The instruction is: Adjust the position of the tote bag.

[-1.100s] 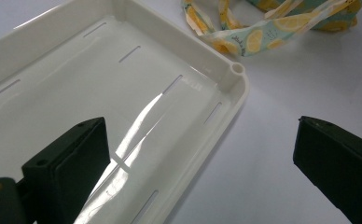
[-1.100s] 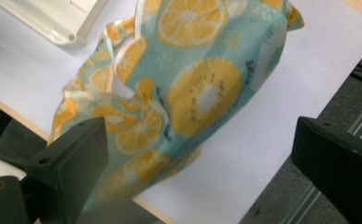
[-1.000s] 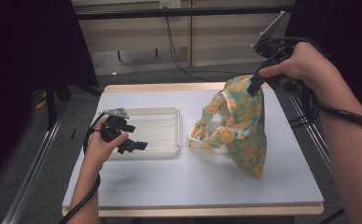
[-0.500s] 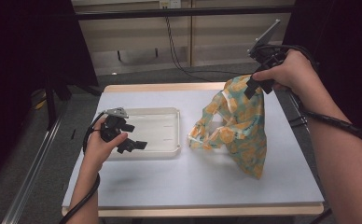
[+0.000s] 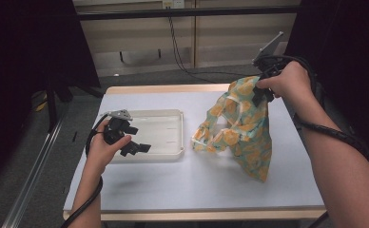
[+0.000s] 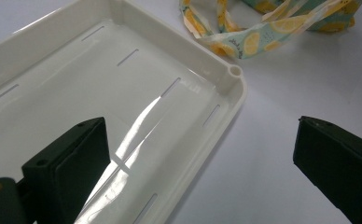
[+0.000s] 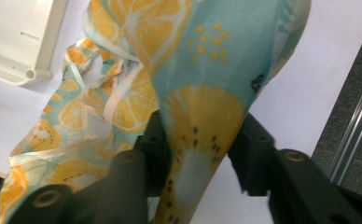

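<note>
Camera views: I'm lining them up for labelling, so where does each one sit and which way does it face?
High view: above the near table edge, facing forward and down; both forearms, left gripper, right gripper.
Left gripper view: rides that gripper, over the white tray; open black jaws.
Right gripper view: looks along jaws closing on the citrus-print cloth.
All three share tray and cloth.

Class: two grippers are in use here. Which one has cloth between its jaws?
The right gripper: its jaws pinch the fruit-print cloth. The left gripper gapes over the white tray.
</note>
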A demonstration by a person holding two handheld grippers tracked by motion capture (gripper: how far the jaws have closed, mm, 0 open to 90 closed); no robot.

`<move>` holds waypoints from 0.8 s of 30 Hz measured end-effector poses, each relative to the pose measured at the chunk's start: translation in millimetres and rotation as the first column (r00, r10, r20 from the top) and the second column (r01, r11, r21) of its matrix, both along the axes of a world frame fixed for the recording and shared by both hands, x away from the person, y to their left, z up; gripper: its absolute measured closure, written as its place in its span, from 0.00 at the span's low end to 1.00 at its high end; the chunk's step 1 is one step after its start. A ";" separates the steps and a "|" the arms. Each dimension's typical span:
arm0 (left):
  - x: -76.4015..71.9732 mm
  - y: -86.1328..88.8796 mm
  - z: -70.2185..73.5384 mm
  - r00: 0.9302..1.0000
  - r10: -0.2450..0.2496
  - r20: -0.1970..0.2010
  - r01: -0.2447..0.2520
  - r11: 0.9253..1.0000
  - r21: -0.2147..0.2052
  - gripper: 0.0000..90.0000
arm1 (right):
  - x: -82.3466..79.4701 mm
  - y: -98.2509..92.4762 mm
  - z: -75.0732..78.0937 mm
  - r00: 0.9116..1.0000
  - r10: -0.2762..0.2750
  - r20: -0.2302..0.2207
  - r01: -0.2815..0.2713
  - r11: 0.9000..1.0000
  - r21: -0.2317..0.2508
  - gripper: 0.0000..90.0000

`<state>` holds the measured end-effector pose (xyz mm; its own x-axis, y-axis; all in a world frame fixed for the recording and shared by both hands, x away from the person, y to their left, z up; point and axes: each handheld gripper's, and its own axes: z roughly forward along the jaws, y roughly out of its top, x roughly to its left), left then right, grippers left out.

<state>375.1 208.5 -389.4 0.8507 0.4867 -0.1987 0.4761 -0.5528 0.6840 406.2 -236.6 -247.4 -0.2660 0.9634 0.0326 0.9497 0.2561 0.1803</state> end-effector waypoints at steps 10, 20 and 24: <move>0.5 -0.6 0.7 1.000 -0.010 0.002 0.010 1.000 0.001 0.04 | -2.4 -12.5 4.8 0.998 0.065 -0.008 -0.065 0.998 0.021 1.00; 1.2 -1.4 -0.6 1.000 -0.010 0.002 0.010 1.000 -0.001 0.04 | -7.2 -9.8 17.2 0.938 0.344 0.048 -0.345 0.939 0.005 1.00; 2.0 -2.4 -1.3 1.000 -0.015 -0.001 0.015 1.000 0.006 0.04 | -8.0 -6.0 20.5 0.905 0.422 0.059 -0.421 0.907 -0.025 1.00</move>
<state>377.2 206.2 -390.7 0.8578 0.4750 -0.1962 0.4680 -0.5642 0.6802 398.2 -242.6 -227.0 -0.6487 0.7610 -0.0077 0.7395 0.6327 0.2299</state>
